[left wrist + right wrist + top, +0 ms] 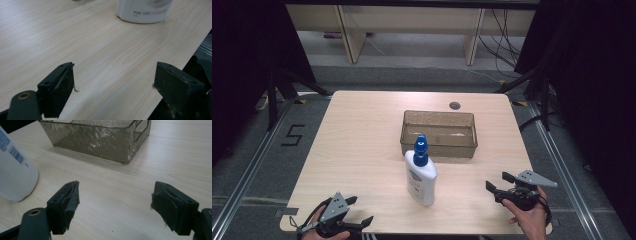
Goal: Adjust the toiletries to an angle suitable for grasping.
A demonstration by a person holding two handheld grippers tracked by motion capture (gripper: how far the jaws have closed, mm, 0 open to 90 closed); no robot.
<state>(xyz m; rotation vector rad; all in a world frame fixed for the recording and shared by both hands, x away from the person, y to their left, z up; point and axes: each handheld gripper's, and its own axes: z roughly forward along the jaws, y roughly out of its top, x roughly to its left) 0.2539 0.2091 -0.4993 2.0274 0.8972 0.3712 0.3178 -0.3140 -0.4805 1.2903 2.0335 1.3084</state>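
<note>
A white bottle with a blue cap stands upright near the middle of the wooden table. Its base shows in the left gripper view, and its side shows in the right gripper view. Behind it sits a smoky transparent bin, also seen in the right gripper view. My left gripper is open at the front left edge, nothing between its jaws. My right gripper is open at the front right, pointing toward the bottle.
A round cable hole sits at the table's far edge. Wooden furniture legs and cables lie on the floor beyond. The table's front edge runs close under the left gripper.
</note>
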